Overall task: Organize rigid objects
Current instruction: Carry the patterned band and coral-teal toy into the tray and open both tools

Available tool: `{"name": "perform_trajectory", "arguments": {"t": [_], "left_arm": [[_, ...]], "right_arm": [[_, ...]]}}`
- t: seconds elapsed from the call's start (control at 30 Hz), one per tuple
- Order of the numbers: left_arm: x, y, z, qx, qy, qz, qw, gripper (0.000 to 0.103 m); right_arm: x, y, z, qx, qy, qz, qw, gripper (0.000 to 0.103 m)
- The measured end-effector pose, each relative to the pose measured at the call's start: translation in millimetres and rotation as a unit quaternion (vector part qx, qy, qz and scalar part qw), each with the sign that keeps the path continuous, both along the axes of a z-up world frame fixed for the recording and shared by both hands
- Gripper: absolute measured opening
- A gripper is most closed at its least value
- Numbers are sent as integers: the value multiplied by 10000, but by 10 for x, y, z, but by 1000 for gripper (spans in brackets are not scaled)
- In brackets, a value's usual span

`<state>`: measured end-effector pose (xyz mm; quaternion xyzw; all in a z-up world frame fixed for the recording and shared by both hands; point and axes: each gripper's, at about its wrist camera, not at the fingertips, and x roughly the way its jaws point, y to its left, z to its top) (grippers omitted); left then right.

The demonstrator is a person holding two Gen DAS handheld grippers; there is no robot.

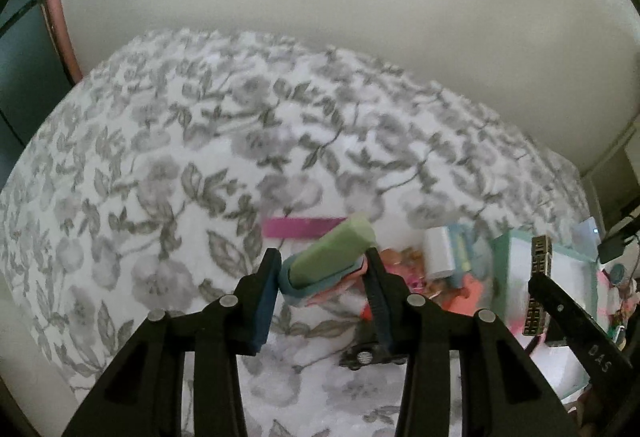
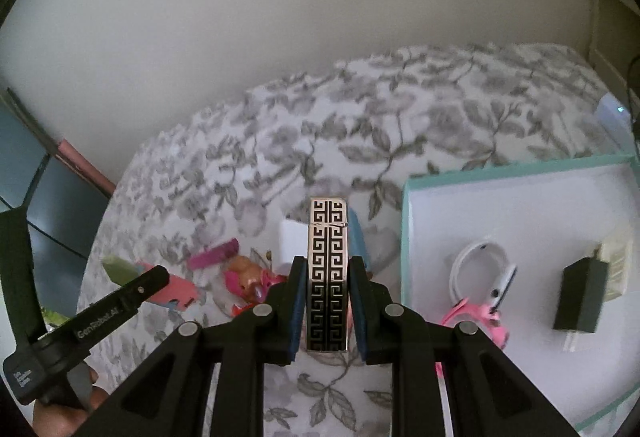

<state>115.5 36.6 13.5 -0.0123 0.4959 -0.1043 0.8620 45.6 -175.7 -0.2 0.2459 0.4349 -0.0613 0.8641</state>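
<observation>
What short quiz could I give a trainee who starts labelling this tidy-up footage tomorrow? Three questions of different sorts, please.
1. True or false: the right gripper is shut on the key-pattern metal bar.
2. Which lies in the teal-rimmed tray? A) black charger B) toy car C) purple strip
3. Fill in: the left gripper holds a stack of blocks whose top block is ____.

Key: 1 true; 2 A; 3 green.
</observation>
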Motion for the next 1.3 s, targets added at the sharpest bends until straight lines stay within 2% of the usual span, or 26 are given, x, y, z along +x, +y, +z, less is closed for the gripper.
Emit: {"name": "perform_trajectory", "arguments": {"t": [0.2,0.37,0.53,0.73,0.8,0.93,1.03,1.3], "left_arm": [[-180,-256,215,-17,-282,-356,9990,43],[-312,-602,251,-252,-206,-854,9958,43],[-544,-1034,222,-442,-8,-1532,9872,43],[-876,-1545,111,-540,310,-2267,9720,43],[-989,-1699,70,-485,417,-2467,9670,43],[-1118,-1879,-35,-409,596,-2635,9620,43],[-1195,-1995,-118,-210,647,-2739,9593,43],[-1270,-2156,-413,193,966,-2857,9532,43]], "right_arm": [[-149,-141,148,-50,-107,-220,9997,22],[-293,-342,175,-103,9,-526,9986,22],[-516,-604,184,-418,267,-944,9943,22],[-780,-917,219,-670,438,-1408,9868,22],[-883,-1023,238,-732,477,-1585,9835,22],[-1049,-1189,219,-797,612,-1852,9775,22],[-1128,-1256,160,-821,798,-1949,9741,22],[-1150,-1347,-259,-470,1441,-1886,9703,22]]}}
